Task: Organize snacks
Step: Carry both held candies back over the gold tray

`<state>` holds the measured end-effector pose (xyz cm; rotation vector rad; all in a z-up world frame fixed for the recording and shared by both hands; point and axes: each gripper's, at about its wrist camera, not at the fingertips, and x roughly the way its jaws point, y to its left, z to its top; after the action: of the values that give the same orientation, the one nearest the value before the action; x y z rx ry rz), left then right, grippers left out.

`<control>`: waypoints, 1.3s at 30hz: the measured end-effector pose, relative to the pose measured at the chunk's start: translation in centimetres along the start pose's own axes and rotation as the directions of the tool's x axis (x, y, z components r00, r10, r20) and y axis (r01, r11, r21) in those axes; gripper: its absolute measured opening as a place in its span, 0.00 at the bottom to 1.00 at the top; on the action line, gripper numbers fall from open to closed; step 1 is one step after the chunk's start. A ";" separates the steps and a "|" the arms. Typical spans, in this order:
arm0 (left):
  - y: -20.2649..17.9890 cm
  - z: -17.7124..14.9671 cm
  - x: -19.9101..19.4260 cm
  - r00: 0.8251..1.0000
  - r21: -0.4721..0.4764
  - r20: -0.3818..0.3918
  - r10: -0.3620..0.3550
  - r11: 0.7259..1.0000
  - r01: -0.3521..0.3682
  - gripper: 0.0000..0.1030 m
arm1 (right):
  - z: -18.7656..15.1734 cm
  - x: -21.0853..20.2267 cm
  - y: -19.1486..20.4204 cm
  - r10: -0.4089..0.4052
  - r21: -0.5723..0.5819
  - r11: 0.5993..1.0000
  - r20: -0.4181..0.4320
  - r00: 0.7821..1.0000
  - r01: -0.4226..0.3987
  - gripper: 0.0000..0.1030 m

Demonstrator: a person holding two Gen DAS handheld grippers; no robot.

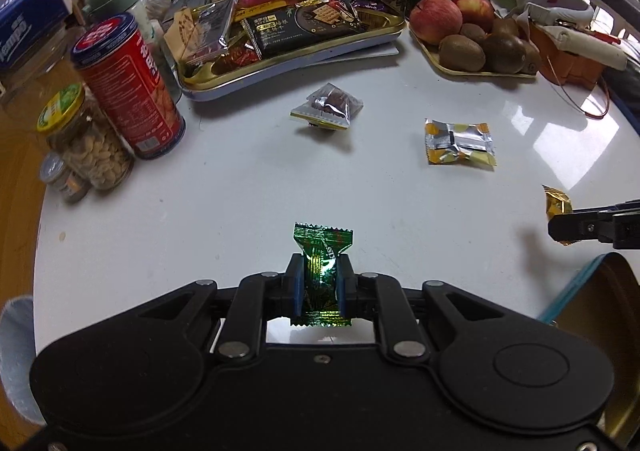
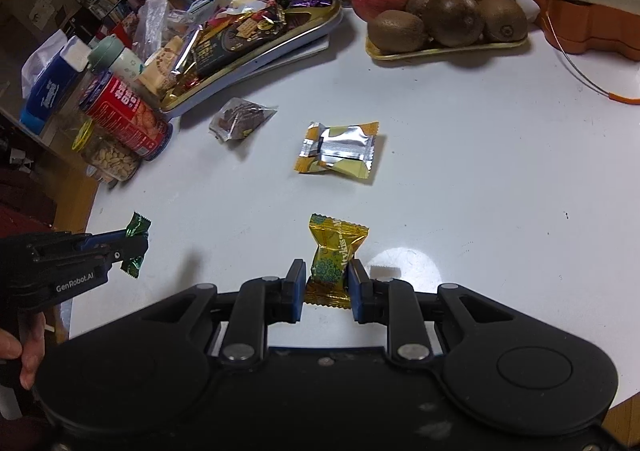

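My left gripper (image 1: 319, 274) is shut on a green foil candy (image 1: 323, 255) and holds it above the white table; it also shows at the left of the right wrist view (image 2: 134, 247). My right gripper (image 2: 325, 277) is shut on a yellow-gold candy (image 2: 335, 251); its tip and the candy (image 1: 557, 202) show at the right edge of the left wrist view. On the table lie a clear packet with a brown snack (image 1: 328, 105) (image 2: 240, 119) and a silver-and-yellow packet (image 1: 459, 142) (image 2: 338, 149).
A gold tray (image 1: 248, 77) (image 2: 256, 63) full of snack packets stands at the back. A red can (image 1: 128, 85), a nut jar (image 1: 86, 139), a fruit tray with apples and kiwis (image 1: 472, 35) (image 2: 444, 17) and an open tin (image 1: 600, 291) at the right surround the table.
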<state>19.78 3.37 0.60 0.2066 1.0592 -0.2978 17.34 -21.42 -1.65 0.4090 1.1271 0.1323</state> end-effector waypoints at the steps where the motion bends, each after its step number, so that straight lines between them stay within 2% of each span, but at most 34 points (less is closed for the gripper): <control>1: -0.3 -0.5 -0.5 1.000 -0.008 -0.002 -0.003 1.000 0.003 0.20 | -0.3 -0.6 0.4 0.004 -0.016 1.000 0.002 1.000 -0.004 0.24; 7: -2.0 -3.6 -2.9 0.998 -0.040 -0.008 -0.064 0.997 0.063 0.20 | -2.6 -3.7 1.2 0.026 -0.060 0.998 0.008 1.000 -0.026 0.24; 17: -1.0 -5.9 -5.8 0.999 -0.144 0.031 -0.038 0.989 0.042 0.20 | -5.9 -7.0 -0.1 0.022 -0.045 0.999 0.036 0.999 -0.021 0.24; 24: -0.6 -8.3 -7.6 0.998 -0.236 0.041 -0.042 0.970 0.051 0.20 | -7.6 -8.7 -1.0 0.010 -0.024 1.000 0.053 0.999 -0.009 0.24; 27: -1.2 -9.4 -7.8 0.997 -0.265 0.036 -0.064 0.962 0.071 0.20 | -8.2 -9.2 -1.2 0.007 -0.015 1.000 0.053 0.999 -0.006 0.24; 39: -6.0 -12.3 -7.2 0.995 -0.280 0.003 -0.100 0.955 0.097 0.20 | -10.0 -10.0 -2.2 -0.024 -0.004 1.000 0.034 0.999 0.024 0.24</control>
<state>4.32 2.57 0.93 -0.0995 1.1117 -0.2331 3.82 -24.02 2.33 0.3927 1.0974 0.1061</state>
